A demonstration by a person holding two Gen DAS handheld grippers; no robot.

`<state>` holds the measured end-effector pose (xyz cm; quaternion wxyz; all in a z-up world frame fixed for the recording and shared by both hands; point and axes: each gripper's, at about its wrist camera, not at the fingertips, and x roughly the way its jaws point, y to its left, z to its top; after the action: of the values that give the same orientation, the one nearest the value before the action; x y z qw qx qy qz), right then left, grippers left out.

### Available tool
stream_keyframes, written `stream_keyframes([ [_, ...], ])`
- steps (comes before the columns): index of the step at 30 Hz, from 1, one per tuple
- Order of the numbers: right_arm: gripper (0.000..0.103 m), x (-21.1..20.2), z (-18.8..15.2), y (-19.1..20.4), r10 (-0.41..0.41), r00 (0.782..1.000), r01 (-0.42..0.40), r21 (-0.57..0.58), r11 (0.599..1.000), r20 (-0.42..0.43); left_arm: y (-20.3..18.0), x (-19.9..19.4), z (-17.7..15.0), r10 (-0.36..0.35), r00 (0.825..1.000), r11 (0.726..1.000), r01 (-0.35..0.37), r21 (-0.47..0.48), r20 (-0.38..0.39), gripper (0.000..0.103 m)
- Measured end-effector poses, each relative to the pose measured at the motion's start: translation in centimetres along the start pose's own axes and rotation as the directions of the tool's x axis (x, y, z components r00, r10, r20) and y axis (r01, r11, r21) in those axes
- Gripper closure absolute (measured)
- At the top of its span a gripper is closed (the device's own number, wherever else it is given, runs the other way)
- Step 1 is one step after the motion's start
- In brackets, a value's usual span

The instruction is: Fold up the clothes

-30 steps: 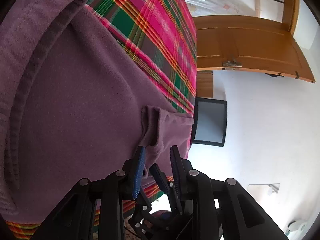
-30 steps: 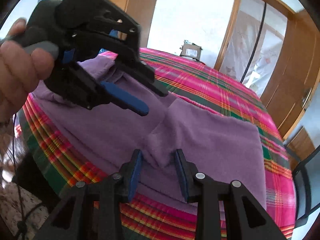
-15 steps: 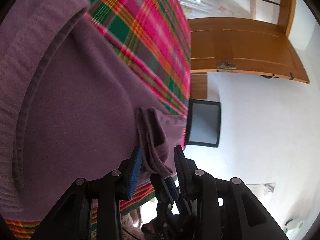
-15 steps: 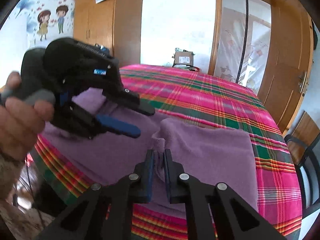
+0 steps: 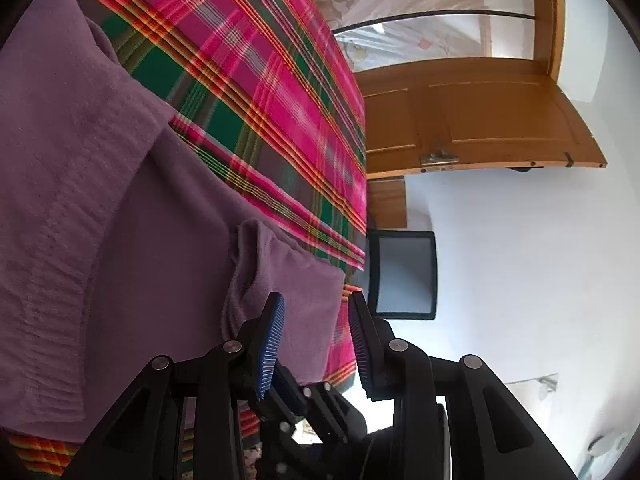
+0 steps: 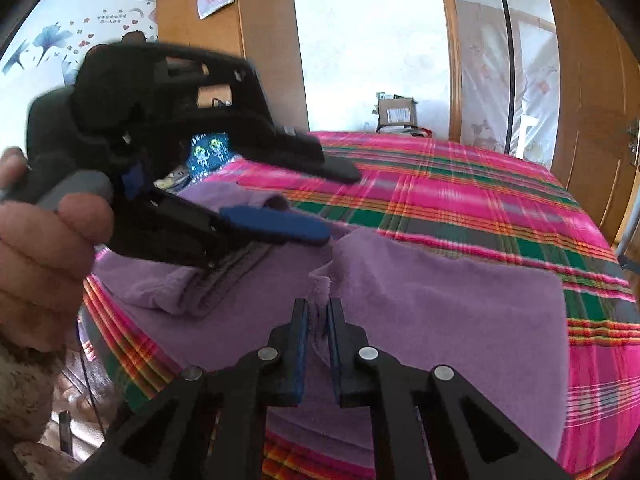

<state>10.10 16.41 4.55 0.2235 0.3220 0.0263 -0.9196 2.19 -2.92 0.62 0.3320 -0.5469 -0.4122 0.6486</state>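
Note:
A purple fleece garment (image 5: 160,220) lies partly folded on a table under a pink and green plaid cloth (image 5: 260,80). In the right wrist view my right gripper (image 6: 318,320) is shut on a raised fold of the garment (image 6: 440,300) near the table's front edge. A hand (image 6: 40,248) holds my left gripper (image 6: 338,204) above the garment, to the left of that fold. Its jaws stand apart with nothing between them. From its own view the left gripper (image 5: 316,320) frames the same fold from above without touching it. A ribbed hem (image 6: 228,276) lies under the left gripper.
A wooden door (image 5: 480,120) and a black chair back (image 5: 404,276) stand beyond the table's edge. A cardboard box (image 6: 396,114) sits past the far side, with a wooden wardrobe (image 6: 260,40) behind. The far plaid cloth (image 6: 480,200) carries no garment.
The right gripper's jaws went from wide apart around the fold to pinched on it, and the fold has risen a little. The left gripper lifted and drew back from the fold.

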Motion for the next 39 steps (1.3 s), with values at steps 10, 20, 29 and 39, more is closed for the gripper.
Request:
stream_keyframes([
  [10, 0.093, -0.5, -0.7, 0.8, 0.040, 0.999, -0.040, -0.017, 0.999, 0.004, -0.1, 0.1, -0.3, 0.007, 1.000, 1.000, -0.007, -0.005, -0.005, 0.069],
  [20, 0.086, -1.0, -1.5, 0.1, 0.064, 0.997, -0.065, -0.012, 0.998, -0.052, -1.3, 1.6, -0.3, 0.040, 0.999, 0.998, -0.040, 0.041, -0.015, 0.069],
  [29, 0.071, -5.7, -0.8, -10.6, -0.114, 0.993, 0.103, 0.218, 0.971, 0.039, -0.1, 3.4, -0.4, 0.115, 0.992, 0.993, -0.113, 0.033, -0.050, 0.067],
  [39, 0.065, -1.9, 0.0, -19.5, -0.009, 0.999, 0.027, 0.448, 0.894, -0.042, 1.2, 4.3, -0.5, 0.167, 0.984, 0.986, -0.166, 0.023, -0.060, 0.067],
])
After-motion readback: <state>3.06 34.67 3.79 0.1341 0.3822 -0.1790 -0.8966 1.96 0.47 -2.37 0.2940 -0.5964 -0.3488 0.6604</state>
